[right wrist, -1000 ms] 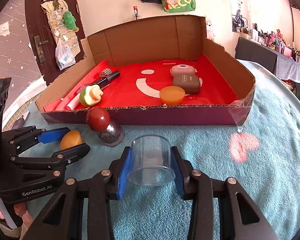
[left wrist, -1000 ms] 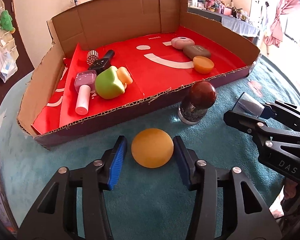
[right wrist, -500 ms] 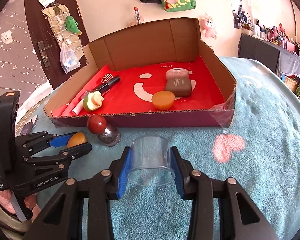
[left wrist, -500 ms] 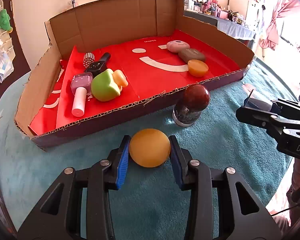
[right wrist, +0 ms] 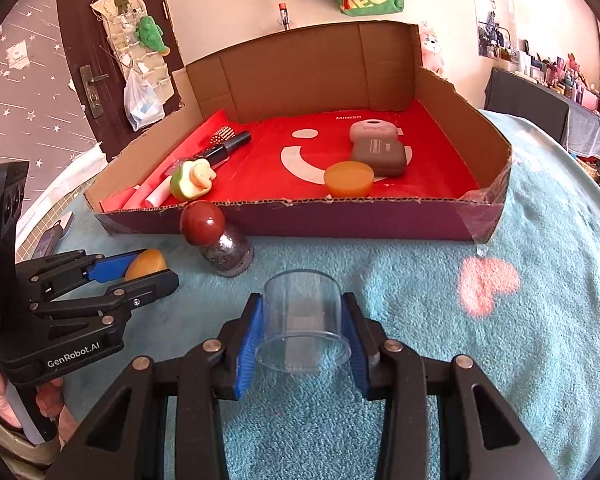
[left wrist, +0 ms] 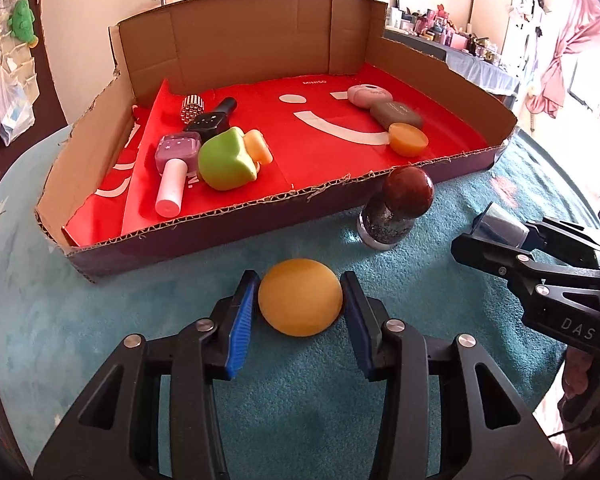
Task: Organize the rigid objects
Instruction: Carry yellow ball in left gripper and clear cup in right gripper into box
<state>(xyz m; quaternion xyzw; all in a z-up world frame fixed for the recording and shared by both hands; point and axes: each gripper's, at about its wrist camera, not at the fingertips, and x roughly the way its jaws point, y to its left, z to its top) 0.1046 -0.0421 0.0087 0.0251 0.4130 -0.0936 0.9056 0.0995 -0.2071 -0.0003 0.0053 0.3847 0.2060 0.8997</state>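
An orange dome-shaped piece lies on the teal cloth between the blue pads of my left gripper. The jaws are opening and the pads stand just off its sides. In the right wrist view the same orange piece shows inside the left gripper at the far left. My right gripper is shut on a clear plastic cup lying on its side, mouth toward the camera. The left wrist view shows that cup at the right edge.
A cut-down cardboard box with a red liner stands ahead. It holds toy microphones, a green toy, an orange puck and two small cases. A glitter jar with a round brown lid stands just outside its front wall.
My left jaws closed onto the orange piece half a second ago and have since spread slightly apart. The right gripper keeps the cup and has barely moved.
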